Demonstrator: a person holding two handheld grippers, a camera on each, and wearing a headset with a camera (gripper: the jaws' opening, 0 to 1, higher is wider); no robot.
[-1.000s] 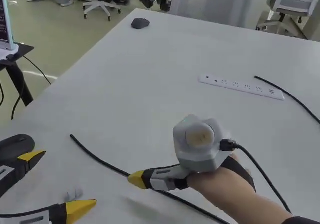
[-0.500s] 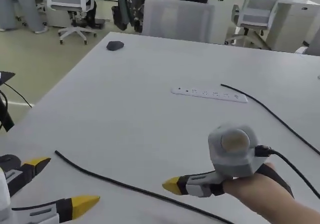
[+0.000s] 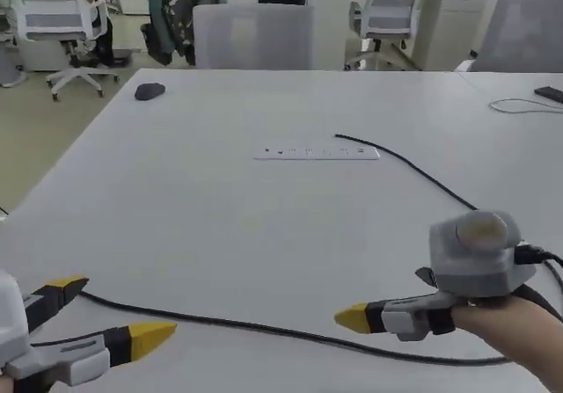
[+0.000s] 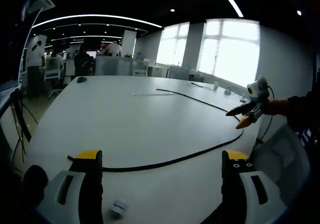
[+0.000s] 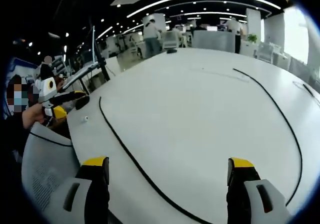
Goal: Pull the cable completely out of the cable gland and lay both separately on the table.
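A long black cable (image 3: 255,327) lies loose on the white table, and its end rests between the jaws of my left gripper (image 3: 107,309). That gripper stands open at the near left edge (image 4: 162,155). A small pale gland (image 4: 118,208) sits on the table just under its jaws, apart from the cable (image 4: 165,161). My right gripper (image 3: 356,319) hovers at the near right, just above the cable, open and holding nothing (image 5: 168,162). From the right gripper view the gland (image 5: 85,118) lies beside the cable's end (image 5: 101,103), near the left gripper (image 5: 60,101).
A white power strip (image 3: 317,153) lies mid-table, with a black cord (image 3: 413,171) curving from it toward the right gripper. A dark mouse (image 3: 149,91) sits at the far left. Office chairs (image 3: 251,34) stand beyond the far edge.
The head camera has swung toward the far side of the table. My right gripper has moved to the right, away from the cable's left end. The left gripper stays by that end.
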